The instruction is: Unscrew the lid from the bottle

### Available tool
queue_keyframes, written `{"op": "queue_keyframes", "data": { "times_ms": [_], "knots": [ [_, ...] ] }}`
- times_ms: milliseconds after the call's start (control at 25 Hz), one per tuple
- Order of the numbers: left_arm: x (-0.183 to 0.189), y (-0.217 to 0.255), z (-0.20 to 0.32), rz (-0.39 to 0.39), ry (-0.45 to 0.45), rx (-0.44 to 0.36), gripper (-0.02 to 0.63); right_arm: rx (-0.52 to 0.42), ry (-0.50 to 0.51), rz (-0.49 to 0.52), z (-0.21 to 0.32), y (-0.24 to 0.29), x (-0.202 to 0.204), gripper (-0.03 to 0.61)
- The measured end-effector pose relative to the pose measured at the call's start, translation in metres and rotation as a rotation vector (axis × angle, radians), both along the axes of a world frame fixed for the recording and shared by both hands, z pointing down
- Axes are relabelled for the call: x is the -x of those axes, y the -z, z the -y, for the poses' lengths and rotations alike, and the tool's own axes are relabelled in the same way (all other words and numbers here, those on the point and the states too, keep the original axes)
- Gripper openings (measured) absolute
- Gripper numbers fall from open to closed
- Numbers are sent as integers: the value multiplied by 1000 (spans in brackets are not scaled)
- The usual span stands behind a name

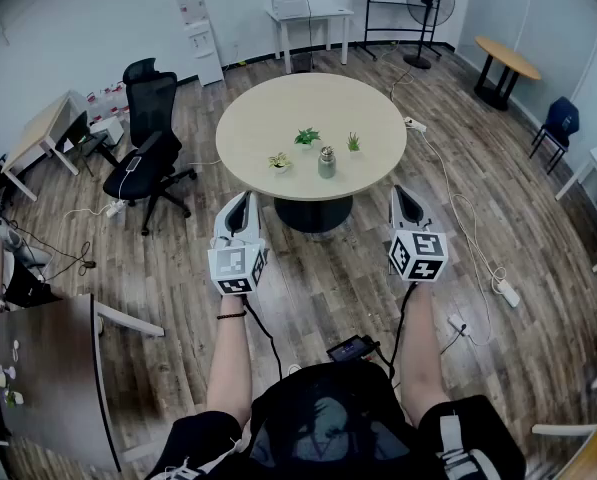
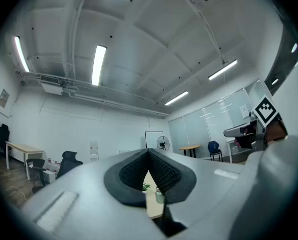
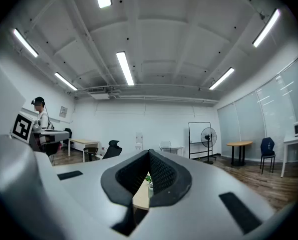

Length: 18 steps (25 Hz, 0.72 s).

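A small clear bottle (image 1: 326, 162) with a dark lid stands upright near the middle of the round beige table (image 1: 248, 128). Both grippers are held in the air short of the table's near edge, well apart from the bottle. My left gripper (image 1: 240, 211) is shut with nothing in it. My right gripper (image 1: 404, 201) is also shut and empty. In the left gripper view the bottle (image 2: 159, 195) shows far off below the closed tips of the left gripper (image 2: 149, 154). The right gripper view shows the right gripper (image 3: 149, 154) shut, with the bottle (image 3: 150, 185) barely visible beyond it.
Three small potted plants (image 1: 307, 137) stand around the bottle. A black office chair (image 1: 148, 158) is left of the table. Cables and a power strip (image 1: 506, 292) lie on the wood floor at right. A brown desk corner (image 1: 53, 378) is at lower left.
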State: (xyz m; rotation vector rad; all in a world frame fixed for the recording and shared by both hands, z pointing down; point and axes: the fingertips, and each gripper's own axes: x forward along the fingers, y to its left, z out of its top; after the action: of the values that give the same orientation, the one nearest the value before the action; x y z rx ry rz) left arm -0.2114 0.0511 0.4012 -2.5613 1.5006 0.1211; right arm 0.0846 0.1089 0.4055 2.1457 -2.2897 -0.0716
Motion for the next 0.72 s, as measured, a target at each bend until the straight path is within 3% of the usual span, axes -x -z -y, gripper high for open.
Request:
{"op": "queue_keyframes", "data": {
  "times_ms": [280, 720],
  "knots": [
    [12, -3, 4, -11, -3, 12, 2, -22, 11, 38, 1, 1, 12, 3],
    [25, -14, 23, -11, -46, 26, 2, -39, -25, 2, -1, 4, 35, 3]
  ]
}}
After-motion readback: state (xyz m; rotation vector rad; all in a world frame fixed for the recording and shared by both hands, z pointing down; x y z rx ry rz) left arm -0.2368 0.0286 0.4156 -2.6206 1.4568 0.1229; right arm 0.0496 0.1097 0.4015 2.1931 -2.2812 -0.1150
